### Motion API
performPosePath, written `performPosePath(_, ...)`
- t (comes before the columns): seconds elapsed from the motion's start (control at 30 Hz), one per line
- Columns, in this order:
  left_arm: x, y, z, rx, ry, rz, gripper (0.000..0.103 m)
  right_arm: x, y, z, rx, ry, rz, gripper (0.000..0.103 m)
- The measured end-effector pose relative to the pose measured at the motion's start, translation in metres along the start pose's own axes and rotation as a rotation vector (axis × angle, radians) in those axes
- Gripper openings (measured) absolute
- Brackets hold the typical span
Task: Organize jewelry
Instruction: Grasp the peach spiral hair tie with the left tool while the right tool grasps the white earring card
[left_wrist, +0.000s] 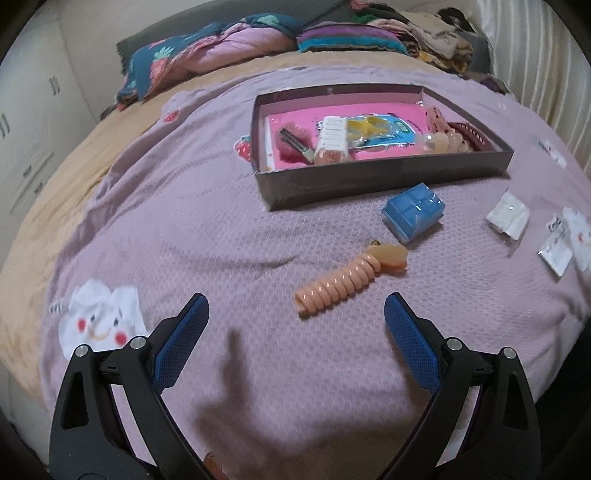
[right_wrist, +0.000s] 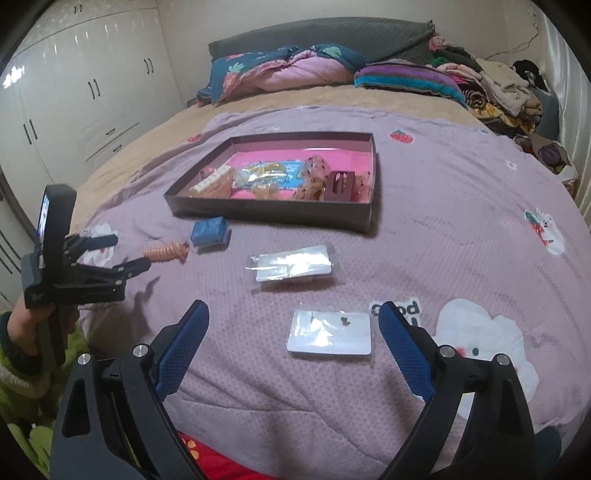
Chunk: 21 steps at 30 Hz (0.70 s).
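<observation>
**Jewelry spread on the bed**

The peach coil tie (left_wrist: 338, 288) lies on the blanket (left_wrist: 184, 206), just ahead of the left claw (left_wrist: 295, 317), whose fingers gape wide and hold nothing. A blue box (left_wrist: 412, 213) sits beside it, near the tray (left_wrist: 369, 181). The right claw (right_wrist: 291, 328), also wide, hovers around an earring card (right_wrist: 328, 334); another packet (right_wrist: 291, 264) lies farther on.
</observation>
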<state>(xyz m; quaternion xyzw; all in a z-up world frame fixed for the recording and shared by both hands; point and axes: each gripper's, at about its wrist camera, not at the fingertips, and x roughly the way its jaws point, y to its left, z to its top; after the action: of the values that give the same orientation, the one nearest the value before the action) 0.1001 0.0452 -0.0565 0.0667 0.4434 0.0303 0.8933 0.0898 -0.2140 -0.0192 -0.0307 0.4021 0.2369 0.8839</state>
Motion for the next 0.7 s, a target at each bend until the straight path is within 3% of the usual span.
performPosePath(0.23, 0.019, -0.020, 0.013, 0.148, 0.007, -0.022, 0.081, 0.024, -0.014, -0.008, 0.039, 0.059, -0.037, 0.092)
performPosePath(0.4, 0.037, -0.022, 0.014, 0.146, 0.047, -0.091, 0.056, 0.042, -0.021, -0.014, 0.045, 0.099, -0.064, 0.092)
performPosePath(0.57, 0.031, -0.030, 0.008, 0.156, 0.039, -0.130, 0.020, 0.058, -0.023, -0.016, 0.036, 0.135, -0.077, 0.092)
performPosePath(0.63, 0.027, -0.032, 0.006, 0.154, 0.032, -0.138, 0.012, 0.063, -0.022, -0.017, 0.026, 0.144, -0.084, 0.092)
performPosePath(0.7, 0.024, -0.030, 0.005, 0.132, 0.028, -0.154, 0.011, 0.066, -0.020, -0.018, 0.011, 0.147, -0.091, 0.092)
